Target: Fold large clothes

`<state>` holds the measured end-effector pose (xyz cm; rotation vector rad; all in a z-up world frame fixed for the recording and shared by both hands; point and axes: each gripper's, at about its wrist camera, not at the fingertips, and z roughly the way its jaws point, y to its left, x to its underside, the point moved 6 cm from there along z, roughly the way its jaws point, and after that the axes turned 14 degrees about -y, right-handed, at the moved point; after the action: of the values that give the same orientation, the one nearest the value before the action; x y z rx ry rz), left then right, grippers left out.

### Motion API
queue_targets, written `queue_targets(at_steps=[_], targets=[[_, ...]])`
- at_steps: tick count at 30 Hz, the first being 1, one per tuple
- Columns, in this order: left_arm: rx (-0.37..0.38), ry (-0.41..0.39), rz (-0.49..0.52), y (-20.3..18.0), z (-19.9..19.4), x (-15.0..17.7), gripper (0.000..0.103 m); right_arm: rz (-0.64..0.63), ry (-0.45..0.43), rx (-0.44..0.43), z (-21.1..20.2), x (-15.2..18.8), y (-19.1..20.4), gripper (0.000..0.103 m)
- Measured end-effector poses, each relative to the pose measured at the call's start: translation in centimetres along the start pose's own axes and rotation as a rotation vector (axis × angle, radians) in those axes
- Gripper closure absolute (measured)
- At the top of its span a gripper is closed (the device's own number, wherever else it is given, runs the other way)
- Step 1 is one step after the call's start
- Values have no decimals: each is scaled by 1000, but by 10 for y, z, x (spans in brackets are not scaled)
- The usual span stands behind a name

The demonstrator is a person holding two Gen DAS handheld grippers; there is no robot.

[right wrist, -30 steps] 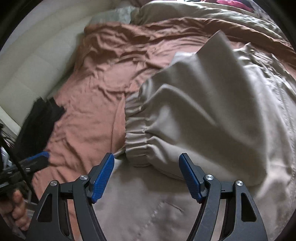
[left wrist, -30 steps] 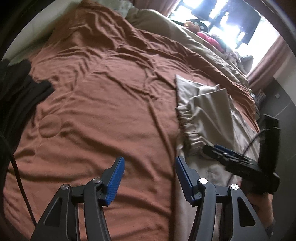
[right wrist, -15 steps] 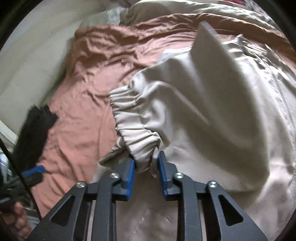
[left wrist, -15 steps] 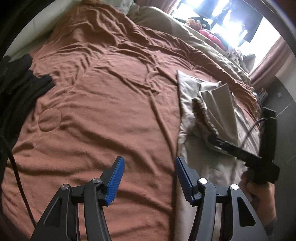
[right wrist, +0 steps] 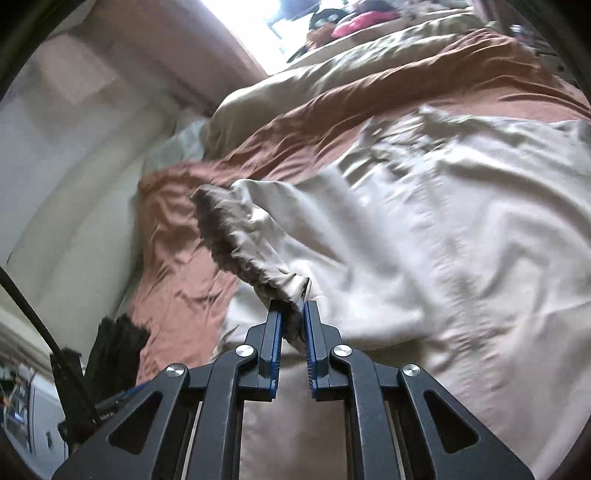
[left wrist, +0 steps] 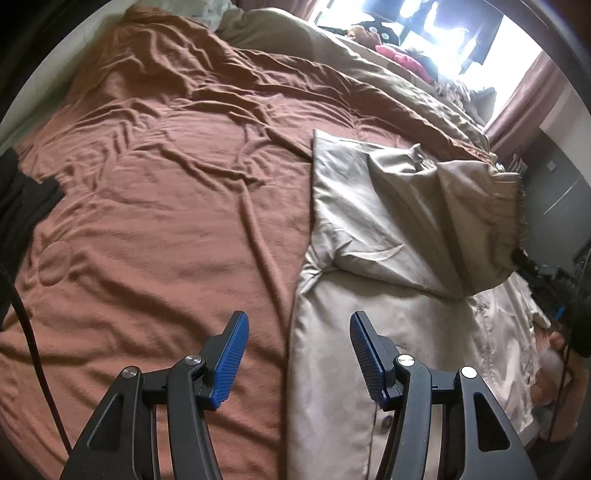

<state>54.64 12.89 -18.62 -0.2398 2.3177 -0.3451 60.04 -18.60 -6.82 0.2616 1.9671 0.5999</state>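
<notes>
**Right claw grips the jacket cuff; left claw hangs wide apart**

The right claw [right wrist: 292, 314] is clenched on the gathered elastic cuff [right wrist: 243, 254] of a beige jacket [right wrist: 424, 229], the ruffled fabric pinched between its blue pads [right wrist: 276, 332] and bunching just ahead of the tips. From that pinch the sleeve runs forward and to the left of the claw, lifted off the rest of the garment, which spreads ahead and to the right across the bed (the right wrist view is blurred here, so fine folds are hard to read).

The left claw [left wrist: 297, 356] is released, its blue pads [left wrist: 229, 358] spread wide with nothing between them. It hovers over the brown bedspread [left wrist: 166, 206], right at the jacket's left edge: the left finger sits above bare bedspread, the right finger above beige cloth. Ahead and to the right of this claw the raised sleeve [left wrist: 436, 221] shows as a folded flap held up over the jacket body [left wrist: 332, 387], its gathered cuff at the far right.

A black garment [left wrist: 22, 206] lies far to the left of the left claw, at the bed's edge. An olive duvet [left wrist: 369, 77] is heaped well ahead, toward a bright window [left wrist: 454, 29].
</notes>
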Motion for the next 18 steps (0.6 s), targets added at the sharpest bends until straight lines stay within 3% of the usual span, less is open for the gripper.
queue_targets(at_steps=[3, 5, 7, 8, 9, 10, 11, 18], targets=[[-16, 7, 29, -9, 12, -3, 44, 56, -49, 84, -18, -14, -35, 95], [-21, 17, 31, -13, 24, -6, 44, 74, -69, 183, -28, -20, -55, 93], [-23, 26, 35, -18, 34, -6, 44, 79, -79, 240, -35, -22, -68, 86], [-25, 29, 42, -21, 39, -5, 44, 97, -78, 234, -38, -22, -75, 69], [-26, 29, 50, -23, 42, -5, 44, 109, -78, 232, -40, -22, -79, 40], [-30, 28, 59, -26, 46, -4, 44, 121, -81, 239, -42, -21, -86, 29], [-36, 30, 70, -28, 49, -3, 44, 133, -93, 249, -45, -22, -92, 24], [-73, 63, 110, -27, 77, 5, 44, 283, -52, 275, -48, -23, -142, 24]])
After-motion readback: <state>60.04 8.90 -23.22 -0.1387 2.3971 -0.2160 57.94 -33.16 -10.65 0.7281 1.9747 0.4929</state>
